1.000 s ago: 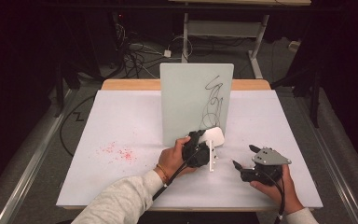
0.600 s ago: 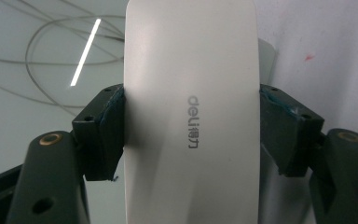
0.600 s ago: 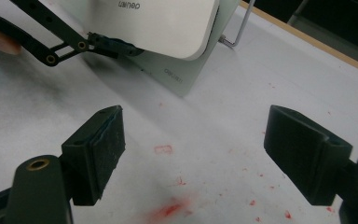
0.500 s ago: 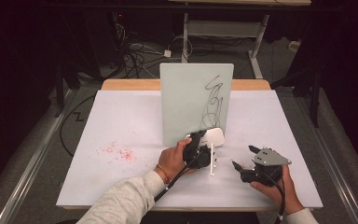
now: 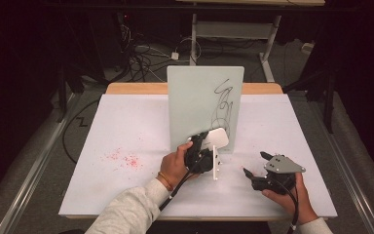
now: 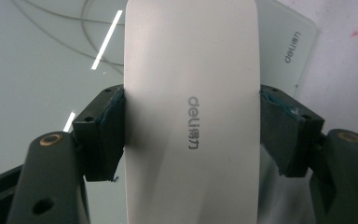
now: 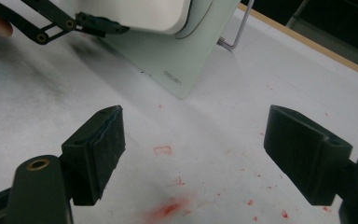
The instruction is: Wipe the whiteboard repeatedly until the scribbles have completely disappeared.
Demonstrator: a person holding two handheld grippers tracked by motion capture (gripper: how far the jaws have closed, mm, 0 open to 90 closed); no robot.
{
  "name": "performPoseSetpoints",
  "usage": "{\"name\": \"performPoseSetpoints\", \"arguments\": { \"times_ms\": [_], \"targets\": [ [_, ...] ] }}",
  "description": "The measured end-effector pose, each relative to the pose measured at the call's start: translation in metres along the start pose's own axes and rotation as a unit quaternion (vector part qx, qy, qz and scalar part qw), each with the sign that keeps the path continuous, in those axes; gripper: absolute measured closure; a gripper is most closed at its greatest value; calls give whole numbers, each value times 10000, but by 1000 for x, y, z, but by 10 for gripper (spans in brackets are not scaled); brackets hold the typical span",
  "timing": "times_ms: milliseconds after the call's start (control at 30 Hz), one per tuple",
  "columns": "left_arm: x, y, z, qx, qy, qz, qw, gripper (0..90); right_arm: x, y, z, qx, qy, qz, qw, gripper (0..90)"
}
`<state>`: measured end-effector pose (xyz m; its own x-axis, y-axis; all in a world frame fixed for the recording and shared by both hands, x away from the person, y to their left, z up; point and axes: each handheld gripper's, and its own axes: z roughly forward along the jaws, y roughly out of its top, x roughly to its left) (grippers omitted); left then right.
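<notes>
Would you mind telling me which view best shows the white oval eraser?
The left gripper view: the white oval eraser appears close, clamped, its logo readable. The high view shows it small; the right gripper view catches an edge.

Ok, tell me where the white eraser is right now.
The white eraser sits clamped in the left gripper, near the middle of the high view, against the lower right part of the upright whiteboard, just below its black scribble.

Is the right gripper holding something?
No, the right gripper has its jaws wide apart with nothing between them, just the stained white table beyond.
</notes>
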<state>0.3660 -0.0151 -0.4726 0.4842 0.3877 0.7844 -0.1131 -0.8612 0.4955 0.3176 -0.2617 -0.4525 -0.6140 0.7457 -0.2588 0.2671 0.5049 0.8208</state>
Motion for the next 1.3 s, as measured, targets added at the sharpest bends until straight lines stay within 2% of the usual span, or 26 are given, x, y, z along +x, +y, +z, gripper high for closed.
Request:
{"name": "performPoseSetpoints", "arguments": {
  "times_ms": [100,200,267,367,433,600,767,833,900,933,967,1000,1100,1167,1300],
  "targets": [
    [1,0,0,-8,101,-80,9999,292,1,0,1,14,18,-20,10000,211],
    [-4,3,2,26,223,-33,9997,292,1,0,1,14,35,-21,10000,211],
    [-7,4,3,-16,191,-26,9998,292,1,0,1,24,39,-23,10000,211],
    [-14,9,6,-17,187,241,9995,292,2,1,1,22,51,-25,10000,211],
    [-19,13,8,-26,124,299,9995,292,1,1,0,-5,28,-44,10000,210],
    [-33,23,13,81,81,662,9977,292,-5,1,-4,-101,-79,153,9998,210],
    [-38,28,16,96,95,757,9970,292,-5,0,-3,-89,-56,121,9999,210],
    [-34,29,15,92,28,710,9974,292,-4,1,-3,-83,-57,86,9999,210],
    [-27,28,14,47,138,589,9982,292,-4,1,-4,-89,-75,95,9999,210],
    [-15,29,11,58,172,468,9987,292,-5,0,-4,-97,-79,104,9999,210],
    [-8,28,10,20,225,344,9992,292,-5,0,-4,-100,-85,102,9999,210],
    [-8,28,10,20,225,344,9992,292,-5,0,-4,-93,-80,123,9998,210],
    [13,28,7,-32,341,32,9994,292,-5,0,-4,-103,-74,101,9999,210],
    [23,27,4,-31,407,-85,9991,292,-5,1,-4,-108,-71,95,9999,210],
    [32,23,1,-3,488,-294,9984,292,-5,1,-5,-107,-71,112,9999,210]
  ]
}}
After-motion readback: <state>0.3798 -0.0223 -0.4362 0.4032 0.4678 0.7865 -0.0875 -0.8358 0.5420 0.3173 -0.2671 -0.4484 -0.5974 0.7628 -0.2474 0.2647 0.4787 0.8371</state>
